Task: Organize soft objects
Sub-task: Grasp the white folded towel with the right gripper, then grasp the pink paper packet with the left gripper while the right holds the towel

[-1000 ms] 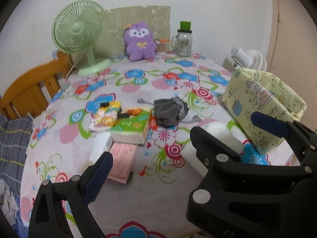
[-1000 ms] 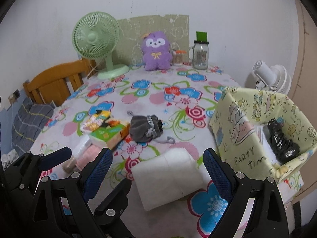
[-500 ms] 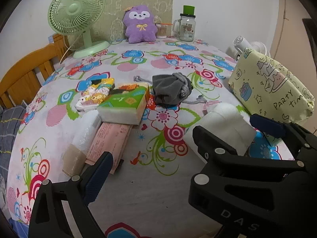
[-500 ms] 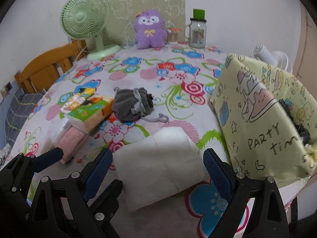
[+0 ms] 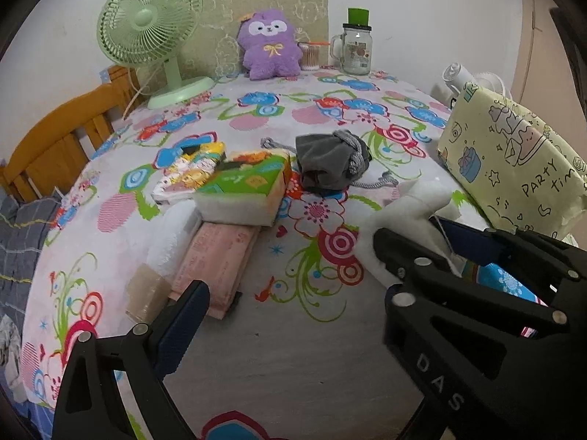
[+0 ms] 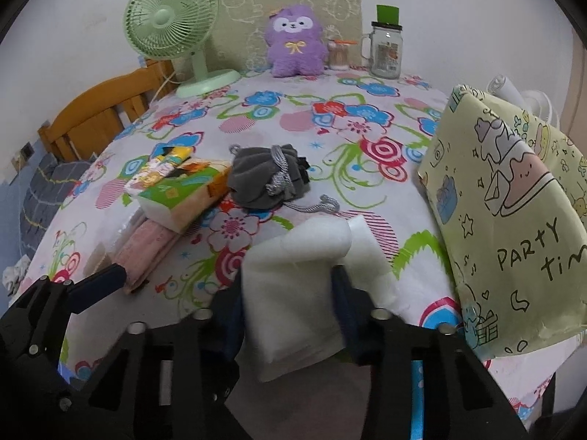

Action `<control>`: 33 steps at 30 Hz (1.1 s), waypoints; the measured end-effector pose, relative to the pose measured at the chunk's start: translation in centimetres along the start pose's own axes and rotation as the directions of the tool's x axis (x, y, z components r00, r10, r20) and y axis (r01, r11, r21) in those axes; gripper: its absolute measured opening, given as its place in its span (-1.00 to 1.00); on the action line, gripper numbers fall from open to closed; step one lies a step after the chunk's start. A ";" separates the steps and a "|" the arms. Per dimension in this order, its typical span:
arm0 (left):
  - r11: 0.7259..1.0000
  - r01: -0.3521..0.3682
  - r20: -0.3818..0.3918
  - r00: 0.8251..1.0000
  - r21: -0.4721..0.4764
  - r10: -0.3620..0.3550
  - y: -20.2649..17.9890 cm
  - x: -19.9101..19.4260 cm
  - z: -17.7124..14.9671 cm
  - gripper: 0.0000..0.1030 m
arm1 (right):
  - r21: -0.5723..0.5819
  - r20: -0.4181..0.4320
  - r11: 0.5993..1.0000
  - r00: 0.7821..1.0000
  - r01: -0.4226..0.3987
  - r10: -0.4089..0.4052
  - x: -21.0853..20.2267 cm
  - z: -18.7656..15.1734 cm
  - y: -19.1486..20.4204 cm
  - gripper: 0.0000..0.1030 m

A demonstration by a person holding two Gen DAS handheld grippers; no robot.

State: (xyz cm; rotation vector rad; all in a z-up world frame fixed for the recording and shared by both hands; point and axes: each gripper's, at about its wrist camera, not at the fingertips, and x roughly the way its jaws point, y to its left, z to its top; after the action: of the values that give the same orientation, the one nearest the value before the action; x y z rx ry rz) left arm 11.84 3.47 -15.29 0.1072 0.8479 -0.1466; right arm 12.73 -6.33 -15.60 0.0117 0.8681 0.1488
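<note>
A white foam sheet (image 6: 293,256) lies on the flowered tablecloth (image 6: 367,139) near the front edge. My right gripper (image 6: 290,293) has its jaws closing on it; the pads press both sides and the sheet bunches up between them. In the left wrist view the right gripper (image 5: 414,231) pinches the same white sheet (image 5: 414,201). My left gripper (image 5: 293,315) stands wide open over bare cloth, its right finger hidden behind the right gripper. A grey drawstring pouch (image 6: 264,176) lies mid-table, beside a green tissue pack (image 6: 179,194) and a pink pack (image 5: 216,256).
A yellow "party time" bag (image 6: 506,212) stands open at the right table edge. At the back are a purple plush (image 6: 297,42), a green fan (image 6: 172,25) and a glass jar (image 6: 385,51). A wooden chair (image 6: 95,117) stands to the left.
The right gripper's jaws went from wide apart around the flat white sheet to pressed on it, crumpling it. Both grippers sank closer to the table early on, then held still.
</note>
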 end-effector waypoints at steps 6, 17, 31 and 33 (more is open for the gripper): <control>1.000 -0.013 0.035 0.999 -0.012 0.013 1.0 -0.7 0.6 0.89 | -0.014 0.052 1.000 0.999 -0.001 0.002 -1.0 0.8 0.7 -0.42; 0.997 0.034 -0.012 0.999 -0.069 -0.034 3.1 1.2 1.2 0.60 | -0.034 0.057 0.999 0.998 0.001 0.001 -0.4 1.9 1.7 -0.42; 0.998 0.027 0.003 1.000 -0.055 -0.027 3.8 2.5 2.3 0.51 | -0.020 0.041 1.000 0.999 0.014 -0.013 0.9 2.8 1.6 -0.42; 0.998 0.023 0.006 1.000 -0.054 -0.023 3.9 2.6 2.3 0.51 | -0.018 0.037 1.000 0.999 0.013 -0.012 1.1 2.8 1.5 -0.42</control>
State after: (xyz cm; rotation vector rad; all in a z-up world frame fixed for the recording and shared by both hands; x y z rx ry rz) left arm 15.92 6.73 -15.56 0.0463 0.8470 -0.1453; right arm 15.36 -4.54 -14.49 -0.0080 0.8293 0.1446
